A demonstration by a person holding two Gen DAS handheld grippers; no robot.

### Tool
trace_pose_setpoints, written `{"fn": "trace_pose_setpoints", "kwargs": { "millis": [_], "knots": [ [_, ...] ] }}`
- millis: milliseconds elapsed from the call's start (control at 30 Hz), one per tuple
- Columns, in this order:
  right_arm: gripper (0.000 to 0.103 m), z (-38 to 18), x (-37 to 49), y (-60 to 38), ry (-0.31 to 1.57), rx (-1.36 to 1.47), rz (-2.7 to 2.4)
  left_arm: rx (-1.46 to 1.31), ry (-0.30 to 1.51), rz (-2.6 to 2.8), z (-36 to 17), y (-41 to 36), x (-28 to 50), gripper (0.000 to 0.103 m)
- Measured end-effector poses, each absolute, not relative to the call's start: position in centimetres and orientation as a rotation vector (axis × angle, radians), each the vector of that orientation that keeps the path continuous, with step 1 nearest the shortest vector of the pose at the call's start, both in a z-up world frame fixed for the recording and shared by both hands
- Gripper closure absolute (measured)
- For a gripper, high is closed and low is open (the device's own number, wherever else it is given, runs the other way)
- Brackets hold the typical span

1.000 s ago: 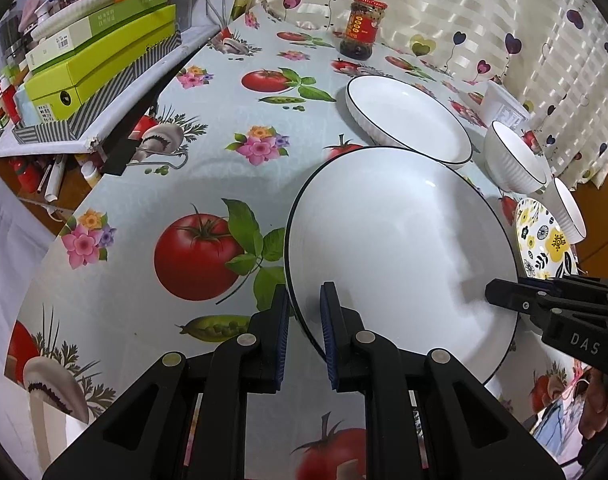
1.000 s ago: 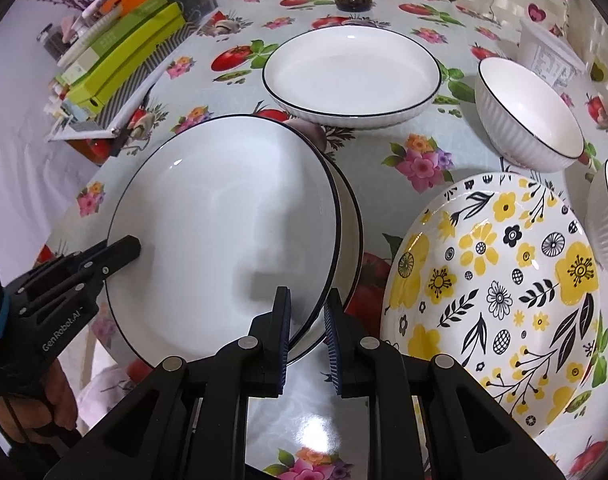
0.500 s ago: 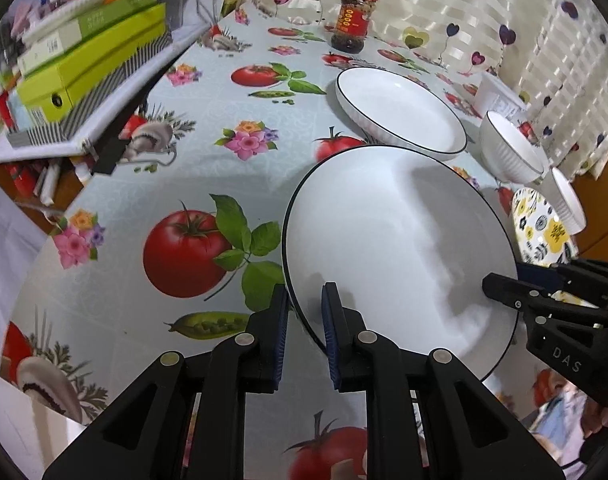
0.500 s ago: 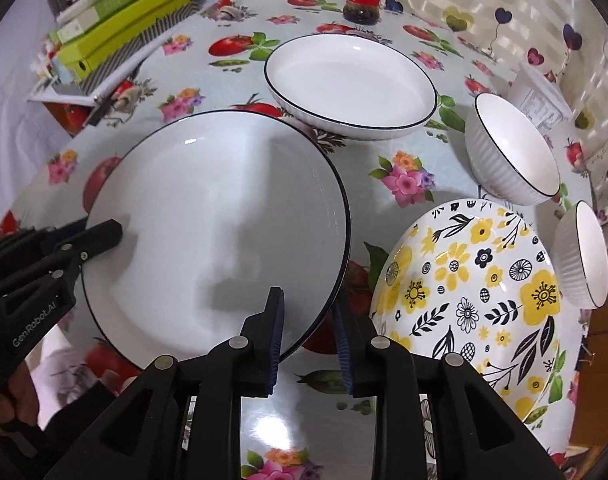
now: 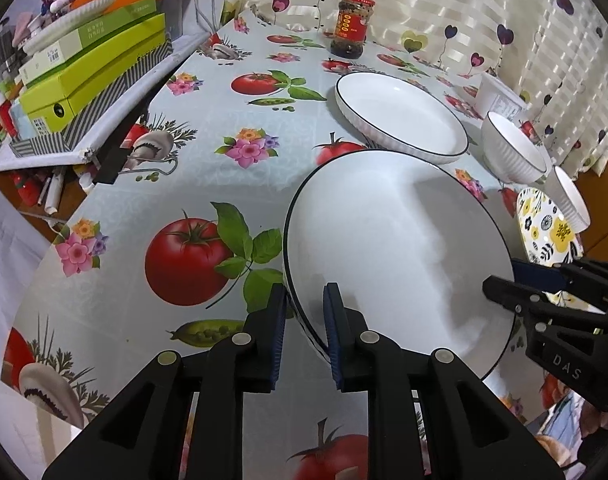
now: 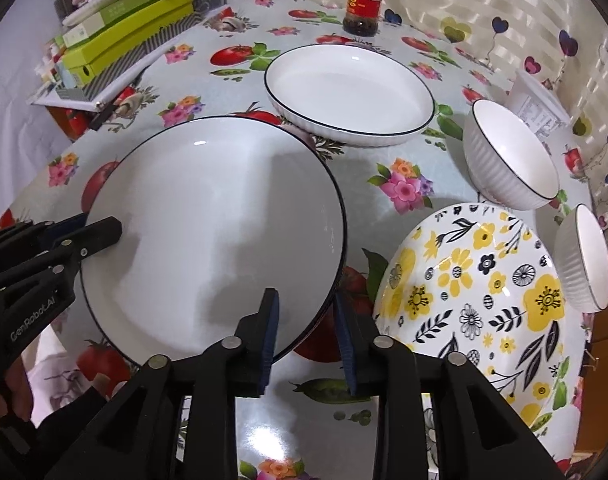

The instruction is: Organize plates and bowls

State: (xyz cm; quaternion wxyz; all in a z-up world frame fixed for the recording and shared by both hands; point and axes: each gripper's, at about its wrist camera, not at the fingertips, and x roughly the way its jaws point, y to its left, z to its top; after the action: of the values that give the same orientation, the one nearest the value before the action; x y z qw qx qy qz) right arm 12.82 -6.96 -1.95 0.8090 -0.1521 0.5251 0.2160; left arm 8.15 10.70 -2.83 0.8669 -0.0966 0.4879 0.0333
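So you've got the big white plate [image 6: 212, 216] sitting on the desk [image 5: 224, 120] with its tomato-and-flower cloth, and both of your tools are at its rim from opposite sides. Your left hand-held gripper [image 5: 304, 320] has just been opening its jaws; the near edge of the plate runs between the blue pads, and there's a visible gap on the outer side, so it looks loose rather than clamped. Your right hand-held gripper [image 6: 305, 324] has also just been spreading its jaws, and it sits astride the plate's other edge with daylight on both sides, not pressing. There seems to be a second rim peeking out under the big plate on that side, so it may be resting on another plate, but I can't tell for sure. Behind it is a deep white dish [image 6: 349, 92] with a black rim, then a sauce jar [image 6: 363, 2] near the curtain. Off to the right are two ribbed white bowls [image 6: 507, 168], tilted, and just beside the big plate is a yellow flower-print plate [image 6: 483, 292]. A stack of green boxes [image 5: 92, 68] sits on the left.
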Motion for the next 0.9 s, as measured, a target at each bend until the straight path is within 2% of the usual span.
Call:
{"fn": "trace_pose_setpoints", "kwargs": {
  "millis": [100, 133, 167, 233, 900],
  "knots": [
    [0.068, -1.9, 12.7, -6.9, 1.123, -0.314, 0.476, -0.242, 1.009, 0.051, -2.9, 11.3, 8.3, 0.083],
    [0.061, -1.9, 12.6, -6.9, 1.124, -0.309, 0.492, -0.253, 1.004, 0.047, -3.0, 11.5, 8.3, 0.083],
    [0.047, -1.8, 12.5, -6.8, 1.122, -0.308, 0.502, -0.259, 0.997, 0.047, -2.9, 11.6, 8.2, 0.083],
    [0.042, -1.5, 12.3, -6.7, 1.103, -0.32, 0.5, -0.262, 0.985, 0.045, -2.8, 11.7, 8.2, 0.083],
    [0.042, 3.5, 12.2, -10.9, 0.969, -0.082, 0.577, -0.287, 0.9, 0.017, 0.8, 12.7, 8.5, 0.083]
  ]
}}
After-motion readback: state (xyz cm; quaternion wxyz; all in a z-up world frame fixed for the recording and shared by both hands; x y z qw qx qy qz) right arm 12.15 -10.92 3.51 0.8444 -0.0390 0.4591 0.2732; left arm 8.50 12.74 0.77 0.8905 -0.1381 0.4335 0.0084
